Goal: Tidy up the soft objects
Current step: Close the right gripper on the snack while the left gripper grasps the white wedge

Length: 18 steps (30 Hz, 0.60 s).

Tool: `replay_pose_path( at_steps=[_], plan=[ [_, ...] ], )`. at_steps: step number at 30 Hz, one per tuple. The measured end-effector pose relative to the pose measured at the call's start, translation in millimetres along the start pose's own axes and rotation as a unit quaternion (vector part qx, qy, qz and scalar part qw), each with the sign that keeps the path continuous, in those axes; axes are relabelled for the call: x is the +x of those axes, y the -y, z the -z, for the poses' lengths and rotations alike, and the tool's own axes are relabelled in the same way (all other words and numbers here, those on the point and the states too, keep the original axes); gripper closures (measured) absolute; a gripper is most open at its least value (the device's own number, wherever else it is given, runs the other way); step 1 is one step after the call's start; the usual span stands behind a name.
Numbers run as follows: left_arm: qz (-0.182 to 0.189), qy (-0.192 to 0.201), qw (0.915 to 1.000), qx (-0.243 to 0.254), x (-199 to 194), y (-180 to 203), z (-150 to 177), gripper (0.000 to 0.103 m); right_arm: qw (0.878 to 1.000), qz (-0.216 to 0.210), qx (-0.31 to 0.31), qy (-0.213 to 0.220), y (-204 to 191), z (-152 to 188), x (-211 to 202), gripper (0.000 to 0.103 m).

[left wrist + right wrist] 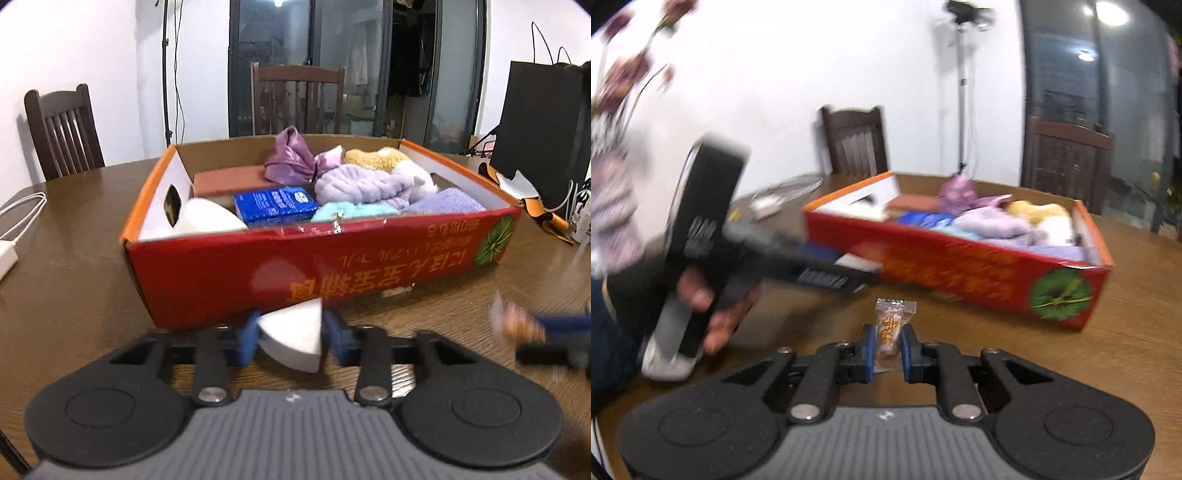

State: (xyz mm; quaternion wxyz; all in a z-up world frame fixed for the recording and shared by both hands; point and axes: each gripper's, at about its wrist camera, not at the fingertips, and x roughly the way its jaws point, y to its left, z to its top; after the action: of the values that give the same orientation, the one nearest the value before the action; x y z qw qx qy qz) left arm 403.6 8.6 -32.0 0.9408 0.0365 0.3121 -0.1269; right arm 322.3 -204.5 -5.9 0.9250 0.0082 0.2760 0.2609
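A red and orange cardboard box (325, 273) stands on the wooden table and holds several soft things: purple cloths, a lilac towel (364, 184), a yellow plush, a blue tissue pack (275, 205) and a white roll (207, 219). My left gripper (291, 338) is shut on a white wedge-shaped sponge (291, 339) just in front of the box's near wall. My right gripper (888, 349) is shut on a small clear-wrapped candy (891, 325), low over the table in front of the box (960, 269). The left gripper (798, 266) also shows blurred in the right wrist view.
Dark wooden chairs (61, 129) stand around the table. A white charger and cable (11, 236) lie at the left. A black bag (539, 122) and orange-edged items (532, 206) sit at the right. A light stand (964, 92) is by the wall.
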Motion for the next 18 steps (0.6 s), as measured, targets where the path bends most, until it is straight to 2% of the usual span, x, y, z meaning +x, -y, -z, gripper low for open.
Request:
replay_pose_path(
  at_steps=[3, 8, 12, 15, 18],
  plan=[
    [0.01, 0.012, 0.9999, -0.003, -4, -4, 2, 0.07, 0.999, -0.007, 0.039, 0.008, 19, -2, 10, 0.089],
    [0.018, 0.005, 0.9996, -0.019, -4, -7, 2, 0.071, 0.995, -0.039, 0.093, 0.017, 30, 1, 31, 0.089],
    [0.019, 0.004, 0.9997, -0.016, -4, -6, 2, 0.071, 0.995, -0.045, 0.092, 0.015, 29, 2, 33, 0.089],
    [0.023, 0.003, 0.9995, -0.02, -3, -8, 2, 0.071, 0.996, -0.028, 0.079, 0.005, 25, 6, 37, 0.089],
    [0.029, 0.003, 0.999, -0.035, -4, -12, 3, 0.071, 0.995, -0.04, 0.093, 0.007, 27, 6, 39, 0.089]
  ],
)
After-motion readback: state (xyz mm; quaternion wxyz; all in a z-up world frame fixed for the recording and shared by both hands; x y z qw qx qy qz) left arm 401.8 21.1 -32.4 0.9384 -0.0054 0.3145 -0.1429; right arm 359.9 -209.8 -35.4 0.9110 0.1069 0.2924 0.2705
